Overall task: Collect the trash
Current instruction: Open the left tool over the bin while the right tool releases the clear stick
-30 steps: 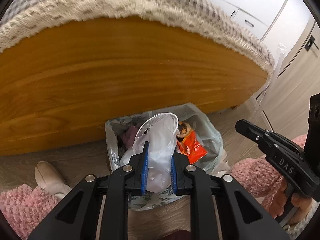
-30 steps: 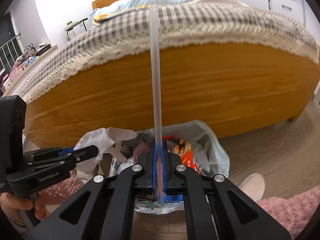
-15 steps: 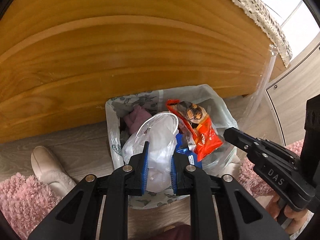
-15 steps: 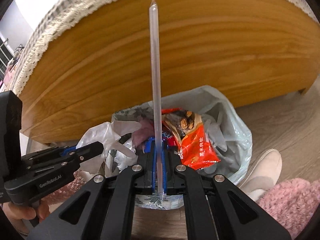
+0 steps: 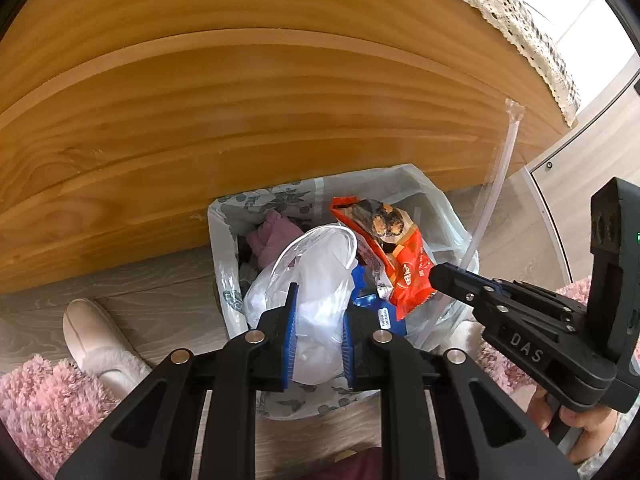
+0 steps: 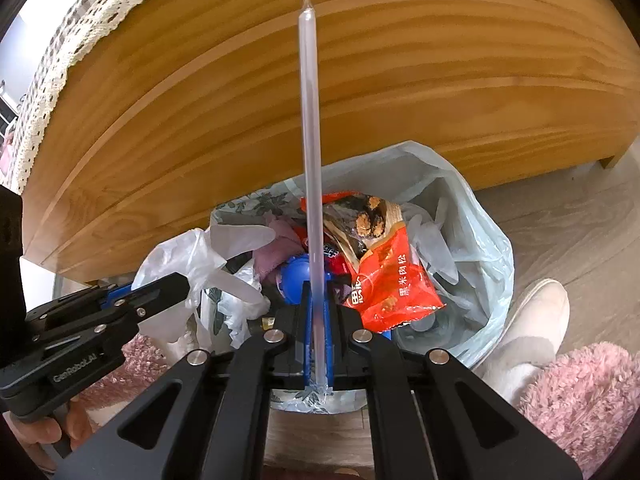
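Trash held above lined bin (image 5: 224, 264).
Left tongs (image 5: 318, 300) clamp crumpled plastic bag (image 5: 320, 280); right tongs (image 6: 316, 300) pinch clear straw wrapper (image 6: 310, 120).

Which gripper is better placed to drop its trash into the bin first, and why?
Left. The left gripper holds a crumpled plastic bag right over the bin, while the right gripper grips a long straw wrapper reaching past it.

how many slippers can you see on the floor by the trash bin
2: one slipper left of the trash bin in the left wrist view, another slipper right of it in the right wrist view.
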`<move>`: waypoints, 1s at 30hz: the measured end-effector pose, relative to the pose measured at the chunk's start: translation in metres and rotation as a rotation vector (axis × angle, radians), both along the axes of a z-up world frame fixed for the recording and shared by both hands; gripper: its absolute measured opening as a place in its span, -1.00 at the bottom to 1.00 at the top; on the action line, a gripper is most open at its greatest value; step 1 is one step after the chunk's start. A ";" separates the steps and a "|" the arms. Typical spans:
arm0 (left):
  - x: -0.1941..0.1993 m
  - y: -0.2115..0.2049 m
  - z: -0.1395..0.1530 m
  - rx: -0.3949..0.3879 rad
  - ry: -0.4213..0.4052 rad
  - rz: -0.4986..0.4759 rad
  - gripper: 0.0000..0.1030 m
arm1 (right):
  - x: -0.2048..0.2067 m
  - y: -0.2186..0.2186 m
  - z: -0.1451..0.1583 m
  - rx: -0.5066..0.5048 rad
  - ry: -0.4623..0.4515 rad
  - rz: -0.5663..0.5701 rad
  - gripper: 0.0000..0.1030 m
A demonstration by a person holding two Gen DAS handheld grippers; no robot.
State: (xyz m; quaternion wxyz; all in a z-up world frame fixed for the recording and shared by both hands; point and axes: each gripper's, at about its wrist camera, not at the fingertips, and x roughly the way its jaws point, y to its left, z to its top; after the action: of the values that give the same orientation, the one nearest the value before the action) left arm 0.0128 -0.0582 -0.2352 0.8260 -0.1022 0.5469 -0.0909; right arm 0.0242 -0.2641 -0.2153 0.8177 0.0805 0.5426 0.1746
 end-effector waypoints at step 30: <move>-0.008 0.017 0.033 0.113 -0.115 0.114 0.85 | -0.005 -0.011 -0.001 -0.145 -0.014 -0.037 0.84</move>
State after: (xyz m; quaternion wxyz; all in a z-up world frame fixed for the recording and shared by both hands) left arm 0.0046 -0.0407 -0.2023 0.8642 -0.0809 0.4963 -0.0185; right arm 0.0190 -0.2755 -0.2162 0.8281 0.0299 0.5467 0.1203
